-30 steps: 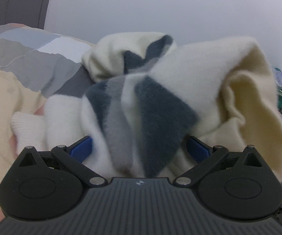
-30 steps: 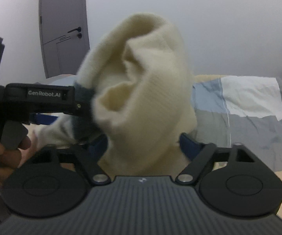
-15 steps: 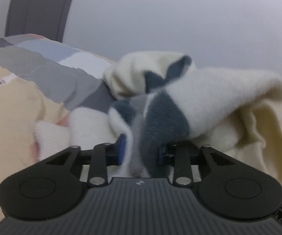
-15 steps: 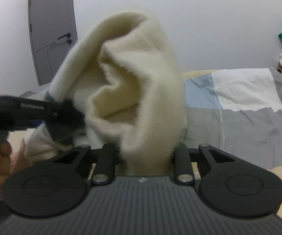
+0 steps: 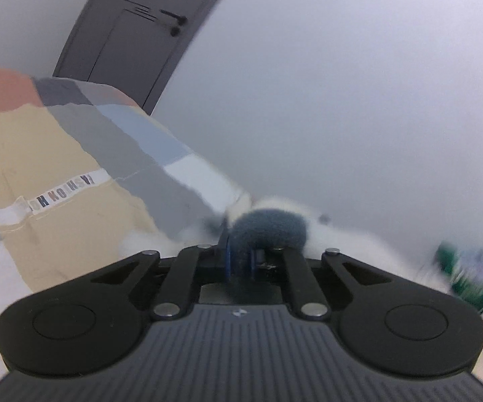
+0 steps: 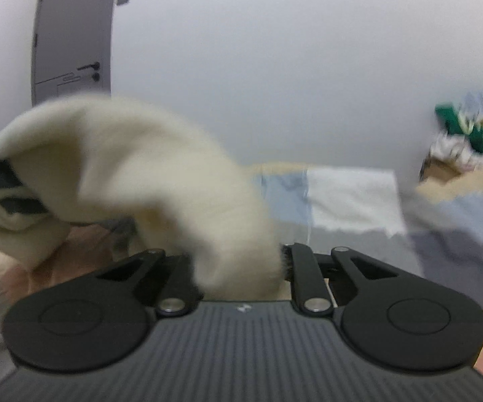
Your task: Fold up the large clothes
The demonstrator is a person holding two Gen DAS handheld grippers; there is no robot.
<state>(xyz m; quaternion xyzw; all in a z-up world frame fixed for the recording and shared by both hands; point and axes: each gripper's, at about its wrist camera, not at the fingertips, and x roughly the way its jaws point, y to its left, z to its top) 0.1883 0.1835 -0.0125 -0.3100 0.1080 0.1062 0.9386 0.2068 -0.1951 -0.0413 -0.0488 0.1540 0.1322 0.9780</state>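
Pinching a fold of the sweater [image 5: 268, 231], my left claw [image 5: 239, 261] is clamped tight on its dark blue-grey patch, the blue pads pressing the fuzzy knit from both sides. Beyond that bunch the cream body of the garment trails off to the right, blurred. My right claw [image 6: 241, 274] is closing on a thick cream fold of the same sweater, which fills the gap between its jaws and hides the fingertips. From there the knit arches up and to the left, lifted off the bed [image 6: 348, 197], toward a dark shape at the frame edge that is too blurred to make out. The patchwork bedcover [image 5: 74, 154] in tan, grey, blue and white lies below. A grey door [image 5: 134, 50] stands in the pale wall behind.
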